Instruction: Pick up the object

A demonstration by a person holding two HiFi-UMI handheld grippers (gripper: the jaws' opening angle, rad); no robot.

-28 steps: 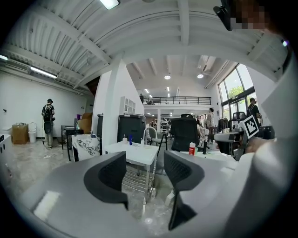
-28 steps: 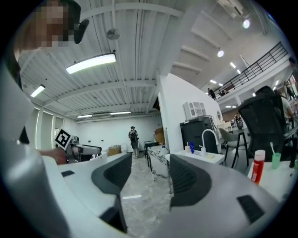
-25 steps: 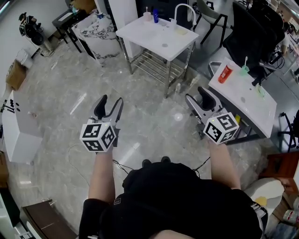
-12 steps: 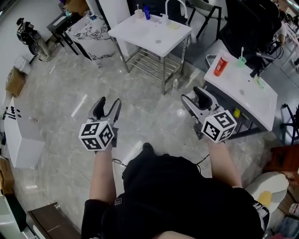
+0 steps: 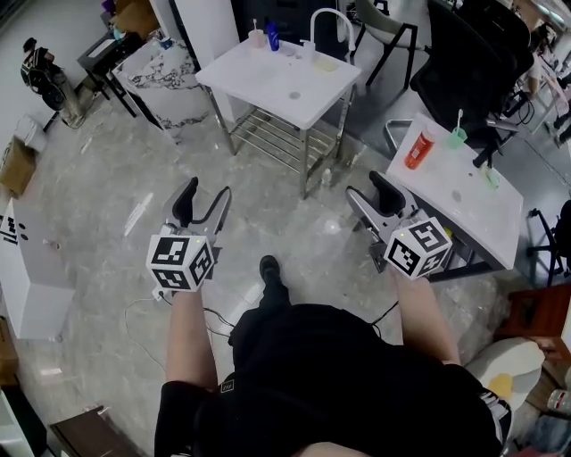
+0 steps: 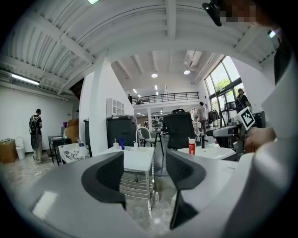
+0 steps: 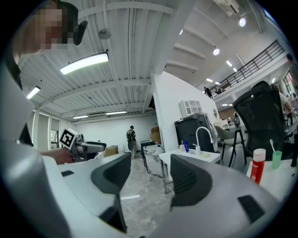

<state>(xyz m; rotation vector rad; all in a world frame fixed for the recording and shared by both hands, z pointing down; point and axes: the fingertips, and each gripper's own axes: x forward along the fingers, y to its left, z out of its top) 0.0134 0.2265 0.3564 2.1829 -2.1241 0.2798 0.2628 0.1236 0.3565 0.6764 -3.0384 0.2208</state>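
Observation:
Both grippers hang in the air over the grey floor, short of the tables. My left gripper (image 5: 205,198) (image 6: 145,169) has its jaws opening, and nothing lies between them. My right gripper (image 5: 370,192) (image 7: 150,174) is open and empty too. Ahead stands a white sink table (image 5: 285,80) with a faucet (image 5: 335,22), a pink cup (image 5: 257,37) and a blue bottle (image 5: 271,36) (image 6: 121,143). To the right, a second white table (image 5: 464,192) carries a red bottle (image 5: 417,150) (image 6: 192,146) (image 7: 256,166) and a green cup (image 5: 457,136) (image 7: 276,159).
A black office chair (image 5: 473,62) stands behind the right table. A marble-patterned box (image 5: 165,76) sits left of the sink table, a white cabinet (image 5: 27,286) at the far left. A cable (image 5: 143,308) lies on the floor. A person (image 6: 35,135) stands far off.
The person has stepped forward, one foot now out in front, so both tables are nearer. Both grippers keep their places before the body, open and empty.

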